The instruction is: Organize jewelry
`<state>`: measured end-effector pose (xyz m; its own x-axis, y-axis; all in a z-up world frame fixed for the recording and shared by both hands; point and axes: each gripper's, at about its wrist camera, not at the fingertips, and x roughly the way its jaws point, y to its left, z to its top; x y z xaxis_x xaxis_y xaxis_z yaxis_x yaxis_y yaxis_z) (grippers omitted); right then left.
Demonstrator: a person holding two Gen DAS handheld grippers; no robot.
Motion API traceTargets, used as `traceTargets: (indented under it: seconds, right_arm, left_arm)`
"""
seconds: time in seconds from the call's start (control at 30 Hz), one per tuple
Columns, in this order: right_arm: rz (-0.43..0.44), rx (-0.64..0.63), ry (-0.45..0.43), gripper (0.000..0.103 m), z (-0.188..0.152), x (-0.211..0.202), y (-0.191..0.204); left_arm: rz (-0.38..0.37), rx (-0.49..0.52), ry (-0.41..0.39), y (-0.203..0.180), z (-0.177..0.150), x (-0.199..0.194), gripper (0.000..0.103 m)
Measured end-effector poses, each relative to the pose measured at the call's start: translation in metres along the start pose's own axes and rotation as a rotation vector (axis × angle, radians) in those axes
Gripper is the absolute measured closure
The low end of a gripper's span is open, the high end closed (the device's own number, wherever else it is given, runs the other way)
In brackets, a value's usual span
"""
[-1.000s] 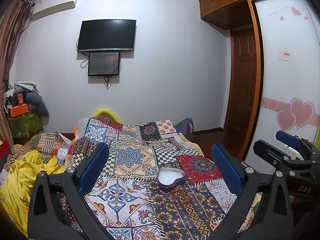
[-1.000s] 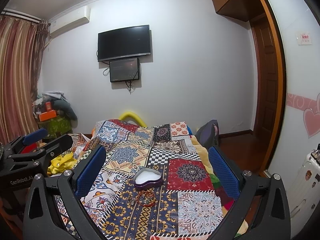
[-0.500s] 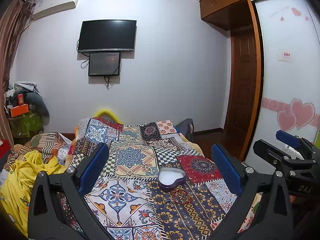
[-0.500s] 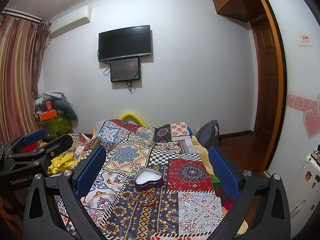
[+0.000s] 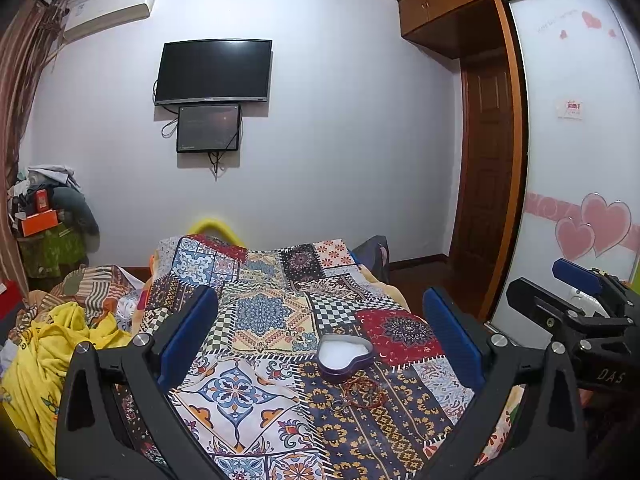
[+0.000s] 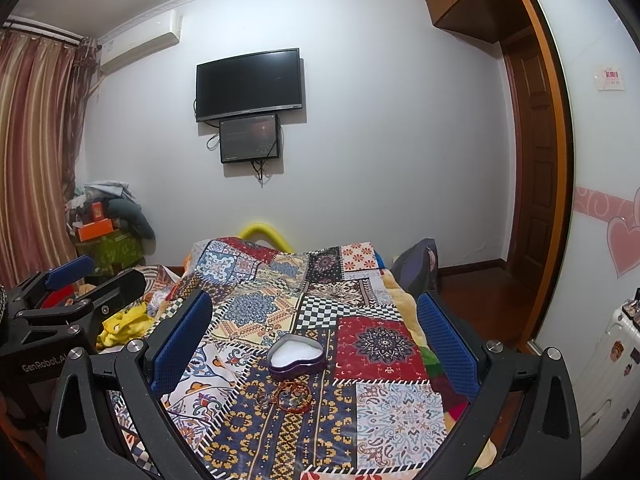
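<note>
Left claw: the left black two-finger gripper with blue pads (image 5: 320, 340) hangs above the bed with its jaws spread wide, holding nothing.
Right claw: the right black two-finger gripper with blue pads (image 6: 314, 336) hangs likewise, jaws spread wide and empty; in the left wrist view it shows at the right edge (image 5: 576, 312).
Box: a purple heart-shaped tin with a white lining (image 5: 345, 355) lies open on the bed, ahead of the left claw and between its two fingers, nearer the right finger; from the right claw it sits ahead (image 6: 296, 356), about midway between the fingers.
Jewelry: a red beaded bracelet with small metal pieces (image 5: 362, 390) lies on the cloth just on the claw side of the tin, close to its rim; in the right wrist view (image 6: 290, 395) it is again between tin and claw. Whether it touches the tin cannot be told.
Surface: a many-coloured patchwork-print bedspread (image 5: 260, 320) runs forward from under both claws.
Left of the claws: a crumpled yellow cloth (image 5: 44, 344).
Far ahead: a black wall-mounted television (image 5: 214, 71) with a smaller dark screen (image 5: 209, 128) under it.
Right of the claws: a brown wooden door (image 5: 486, 168).
</note>
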<state>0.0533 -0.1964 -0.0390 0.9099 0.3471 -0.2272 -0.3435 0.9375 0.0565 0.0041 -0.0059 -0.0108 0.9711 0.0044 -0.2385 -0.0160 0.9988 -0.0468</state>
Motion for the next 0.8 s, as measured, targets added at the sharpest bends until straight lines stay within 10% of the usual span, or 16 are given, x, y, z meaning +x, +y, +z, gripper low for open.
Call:
traceTargets:
  seconds: [0.8]
  right_arm:
    - [-0.011, 0.023, 0.101, 0.001, -0.023, 0.037, -0.016]
  left_arm:
    - [0.026, -0.006, 0.108, 0.011, -0.021, 0.050, 0.000]
